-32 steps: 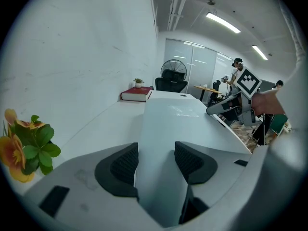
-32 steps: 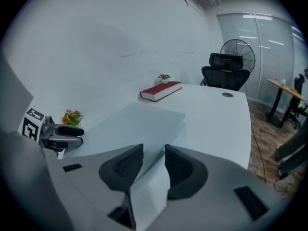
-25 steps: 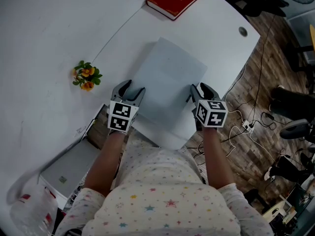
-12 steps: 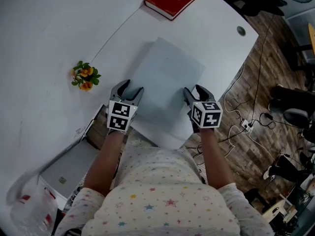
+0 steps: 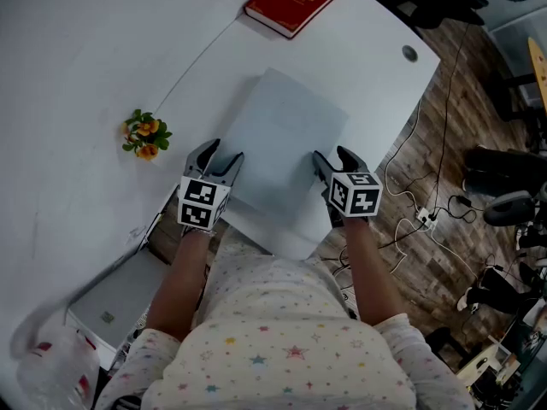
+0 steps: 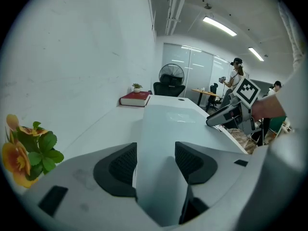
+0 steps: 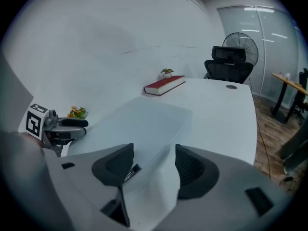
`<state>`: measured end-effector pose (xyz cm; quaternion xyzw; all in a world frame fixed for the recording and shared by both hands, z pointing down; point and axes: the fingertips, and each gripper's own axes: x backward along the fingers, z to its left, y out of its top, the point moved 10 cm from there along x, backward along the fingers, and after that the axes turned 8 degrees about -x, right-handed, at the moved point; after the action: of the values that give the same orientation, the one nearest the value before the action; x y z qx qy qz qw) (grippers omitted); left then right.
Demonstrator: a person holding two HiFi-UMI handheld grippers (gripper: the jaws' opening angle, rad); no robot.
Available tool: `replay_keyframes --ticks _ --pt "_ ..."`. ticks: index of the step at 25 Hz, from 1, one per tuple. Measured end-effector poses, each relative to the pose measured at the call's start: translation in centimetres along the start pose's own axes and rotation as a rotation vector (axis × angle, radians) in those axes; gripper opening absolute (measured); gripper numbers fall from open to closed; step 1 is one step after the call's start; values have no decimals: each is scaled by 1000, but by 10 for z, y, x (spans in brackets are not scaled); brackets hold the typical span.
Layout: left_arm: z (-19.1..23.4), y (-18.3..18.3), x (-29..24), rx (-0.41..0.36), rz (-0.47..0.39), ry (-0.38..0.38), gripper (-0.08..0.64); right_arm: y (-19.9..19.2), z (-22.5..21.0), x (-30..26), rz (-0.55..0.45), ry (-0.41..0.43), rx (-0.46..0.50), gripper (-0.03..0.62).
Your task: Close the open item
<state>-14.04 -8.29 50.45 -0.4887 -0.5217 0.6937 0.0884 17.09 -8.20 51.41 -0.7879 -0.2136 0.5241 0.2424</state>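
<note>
Left hand-held gripper (image 5: 220, 155) and right hand-held gripper (image 5: 332, 157), jaws spread, straddle the laptop (image 5: 282, 139) lid's edges; it looks nearly down, so pressing it flat probably comes next.

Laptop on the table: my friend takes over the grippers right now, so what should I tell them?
Left gripper: jaws apart, empty, at the laptop's left edge.
Right gripper: jaws apart, empty, at its right edge.
Laptop: flat on the white table, lid looks down. The red book and flowers lie apart from it.
Done: closing, it seems.
Left: check the lid is fully shut, then draw both grippers away.
</note>
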Motion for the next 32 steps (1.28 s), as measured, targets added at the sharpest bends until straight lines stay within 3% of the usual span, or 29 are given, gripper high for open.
replay_keyframes --ticks 16,32 --pt "-7 34 48 36 -191 10 239 1 6 0 -19 -38 102 254" --pt "-25 69 90 29 -324 44 239 6 14 12 66 -57 171 254"
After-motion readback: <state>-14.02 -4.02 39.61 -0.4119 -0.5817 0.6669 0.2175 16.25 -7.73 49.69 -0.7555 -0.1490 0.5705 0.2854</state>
